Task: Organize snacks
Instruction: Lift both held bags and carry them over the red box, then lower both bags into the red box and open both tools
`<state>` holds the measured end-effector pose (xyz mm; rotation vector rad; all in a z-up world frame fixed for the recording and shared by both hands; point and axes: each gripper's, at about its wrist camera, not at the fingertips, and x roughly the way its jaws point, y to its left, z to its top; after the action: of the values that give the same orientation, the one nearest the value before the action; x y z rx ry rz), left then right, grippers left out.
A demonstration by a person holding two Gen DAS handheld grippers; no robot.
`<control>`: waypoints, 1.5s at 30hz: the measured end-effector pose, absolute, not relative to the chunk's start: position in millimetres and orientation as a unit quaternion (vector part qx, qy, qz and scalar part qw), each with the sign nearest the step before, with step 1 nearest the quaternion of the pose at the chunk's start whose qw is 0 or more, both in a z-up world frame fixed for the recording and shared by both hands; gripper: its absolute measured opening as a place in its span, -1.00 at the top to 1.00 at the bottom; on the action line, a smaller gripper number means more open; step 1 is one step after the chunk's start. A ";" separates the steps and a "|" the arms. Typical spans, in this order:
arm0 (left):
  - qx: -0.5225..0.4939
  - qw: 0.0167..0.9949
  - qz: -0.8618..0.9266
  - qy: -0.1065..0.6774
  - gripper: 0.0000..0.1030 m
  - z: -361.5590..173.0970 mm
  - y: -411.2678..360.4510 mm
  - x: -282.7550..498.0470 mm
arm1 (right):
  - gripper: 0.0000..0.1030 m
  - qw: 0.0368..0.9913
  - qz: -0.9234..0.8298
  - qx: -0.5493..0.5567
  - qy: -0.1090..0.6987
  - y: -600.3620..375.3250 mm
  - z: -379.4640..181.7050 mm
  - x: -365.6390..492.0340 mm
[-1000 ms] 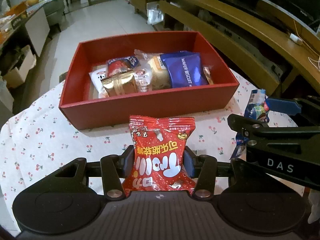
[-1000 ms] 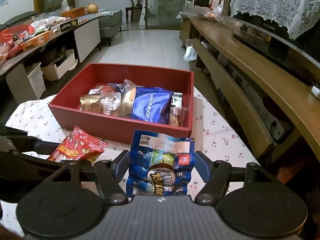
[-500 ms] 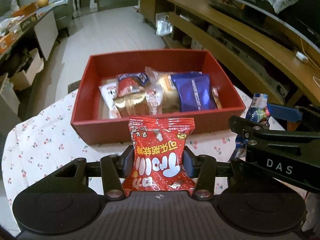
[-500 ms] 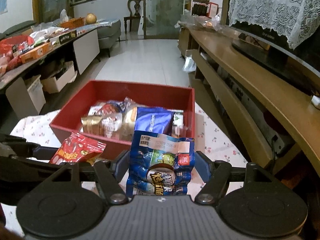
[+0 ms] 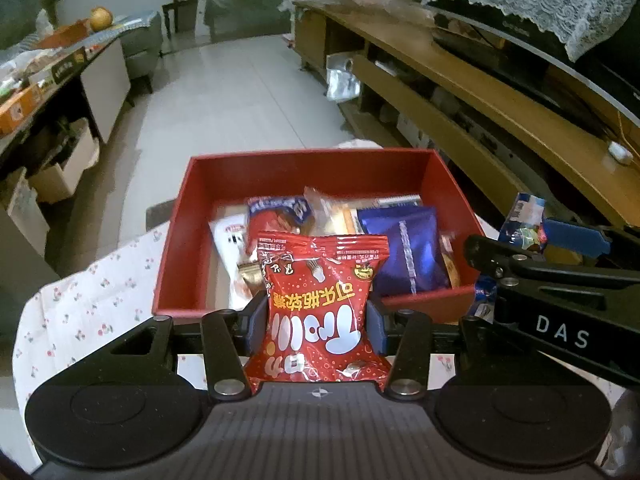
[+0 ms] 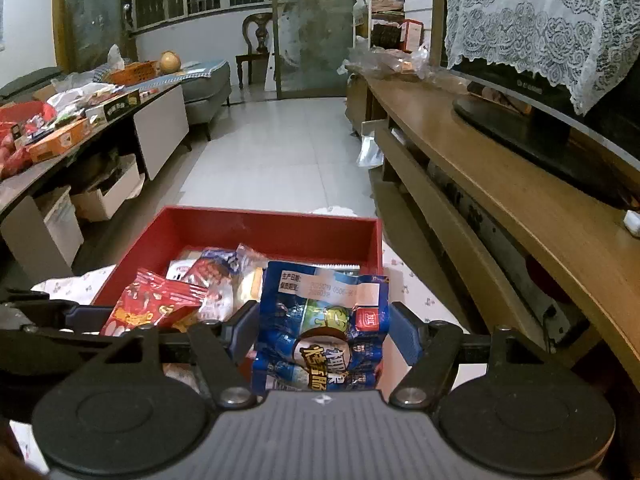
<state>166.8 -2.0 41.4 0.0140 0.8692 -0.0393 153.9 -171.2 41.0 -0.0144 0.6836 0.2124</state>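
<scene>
My left gripper [image 5: 316, 322] is shut on a red snack packet [image 5: 320, 308] with white lettering, held upright just before the near wall of the red box [image 5: 312, 164]. My right gripper [image 6: 322, 338] is shut on a blue snack packet [image 6: 324, 328], also raised near the box [image 6: 276, 222]. Inside the box lie several packets, among them a dark blue wafer bag [image 5: 404, 252] and a white one [image 5: 228, 240]. The right gripper with its blue packet [image 5: 526, 220] shows at the right of the left wrist view; the red packet [image 6: 154, 306] shows at the left of the right wrist view.
The box stands on a small table under a cherry-print cloth [image 5: 92, 292]. A long wooden TV bench [image 6: 500, 200] with a television [image 6: 532, 120] runs along the right. A cluttered counter [image 6: 60, 128] lines the left. Tiled floor [image 5: 240, 100] lies beyond the table.
Both grippers have risen and moved toward the box with their packets. The box now sits lower and nearer in both views, and the packets overlap its near wall.
</scene>
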 end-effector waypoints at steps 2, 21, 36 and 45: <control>0.003 0.908 -0.015 0.419 -0.08 42.9 -0.2 171.8 | -0.44 0.937 0.103 -0.005 0.333 -170.4 42.3 159.4; 0.002 0.906 0.021 0.422 -0.08 31.9 6.7 230.7 | -0.44 0.930 0.101 0.014 0.352 -161.3 27.0 230.4; 0.007 0.896 0.041 0.443 -0.09 8.1 10.8 251.0 | -0.44 0.916 0.107 0.018 0.387 -153.0 -3.2 265.6; 0.010 0.895 0.045 0.445 -0.11 0.7 12.0 257.5 | -0.45 0.911 0.102 0.021 0.400 -149.2 -15.6 278.5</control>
<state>257.5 12.0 0.7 0.0214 0.9218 0.0941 278.5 -149.2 -15.6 0.0427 0.8249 0.2112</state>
